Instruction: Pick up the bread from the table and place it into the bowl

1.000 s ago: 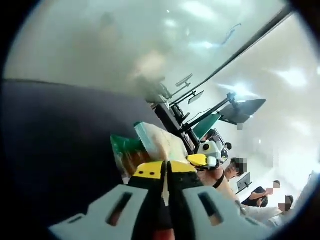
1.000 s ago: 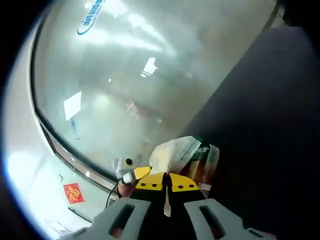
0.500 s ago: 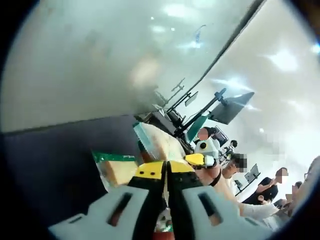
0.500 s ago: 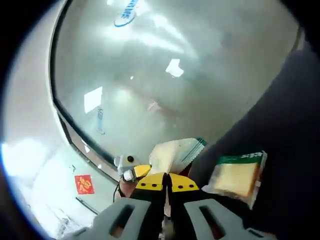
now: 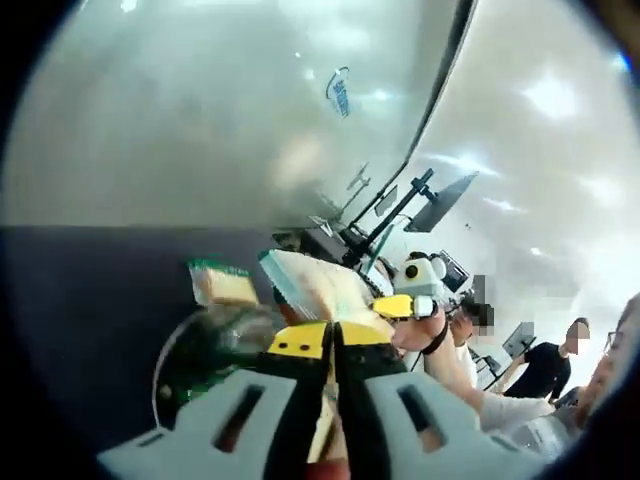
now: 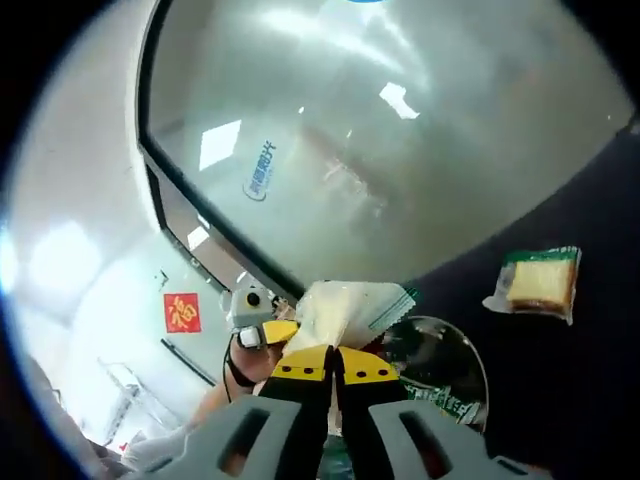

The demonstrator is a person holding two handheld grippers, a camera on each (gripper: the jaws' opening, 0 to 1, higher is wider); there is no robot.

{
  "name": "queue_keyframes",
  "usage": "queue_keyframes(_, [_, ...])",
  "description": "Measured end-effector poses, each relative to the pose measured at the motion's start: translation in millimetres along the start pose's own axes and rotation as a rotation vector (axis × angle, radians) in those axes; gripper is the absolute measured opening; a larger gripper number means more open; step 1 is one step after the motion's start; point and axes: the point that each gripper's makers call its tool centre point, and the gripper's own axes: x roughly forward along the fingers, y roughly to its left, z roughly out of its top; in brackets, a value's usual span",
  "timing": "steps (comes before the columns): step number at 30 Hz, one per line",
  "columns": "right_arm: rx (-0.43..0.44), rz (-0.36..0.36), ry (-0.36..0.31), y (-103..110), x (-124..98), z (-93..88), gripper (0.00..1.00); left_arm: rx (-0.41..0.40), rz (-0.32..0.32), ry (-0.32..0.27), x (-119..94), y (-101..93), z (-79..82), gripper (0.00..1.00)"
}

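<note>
Both the left hand-held gripper point(image 5: 333, 336) and right hand-held gripper point(image 6: 335, 358) pinch one wrapped bread point(image 5: 315, 285) beside the bowl point(image 6: 458, 345); a second packet point(image 6: 540, 283) lies beyond it.

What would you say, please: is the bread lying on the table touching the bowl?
Apart. The right gripper view shows a strip of dark table between the bread and the bowl.
</note>
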Motion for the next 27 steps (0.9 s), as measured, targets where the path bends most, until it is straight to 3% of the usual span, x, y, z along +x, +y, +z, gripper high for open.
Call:
queue_keyframes(4, [0.008, -0.007, 0.027, 0.3, 2.3, -20.8, 0.00, -0.003, 0.043, 0.010, -11.7, 2.0, -18.0, 0.00])
queue_keyframes(7, [0.016, -0.013, 0.038, -1.9, 5.5, -30.1, 0.00, 0.019, 0.063, -0.003, -16.8, -1.2, -20.7, 0.00])
queue_keyframes(9, [0.001, -0.047, 0.083, -13.8, 9.7, -39.1, 0.01, 0.065, 0.103, -0.005, -18.8, 5.9, -22.2, 0.00])
queue_keyframes(10, [-0.012, -0.061, 0.097, -17.7, 11.2, -43.2, 0.08, 0.064, 0.138, -0.010, -20.2, 12.7, -23.0, 0.03])
queue_keyframes(12, [-0.021, -0.093, 0.175, -25.8, 12.5, -59.0, 0.27, 0.051, 0.149, -0.034, -21.8, 18.1, -23.4, 0.27])
queue_keyframes(13, [-0.041, -0.104, 0.187, -29.6, 11.9, -60.1, 0.31, 0.045, 0.159, -0.036, -23.3, 20.6, -23.7, 0.38])
queue_keyframes(14, [-0.073, -0.127, 0.186, -32.4, 9.6, -59.2, 0.29, 0.052, 0.174, -0.029, -25.6, 22.5, -25.2, 0.42])
queue_keyframes(16, [-0.114, -0.150, 0.170, -30.7, 2.0, -51.6, 0.28, 0.096, 0.181, -0.028, -30.9, 22.1, -24.8, 0.32])
queue_keyframes(19, [-0.139, -0.108, 0.115, -17.1, -7.2, -34.5, 0.28, 0.093, 0.164, -0.046, -30.6, 19.8, -19.5, 0.31])
queue_keyframes(21, [-0.145, -0.104, 0.046, -14.2, -15.5, -14.1, 0.28, 0.092, 0.156, -0.048, -28.6, 18.7, -16.6, 0.31])
queue_keyframes(27, [-0.077, -0.128, -0.089, -33.3, -44.0, 29.4, 0.27, 0.099, 0.126, -0.052, -10.7, 23.8, 4.2, 0.30])
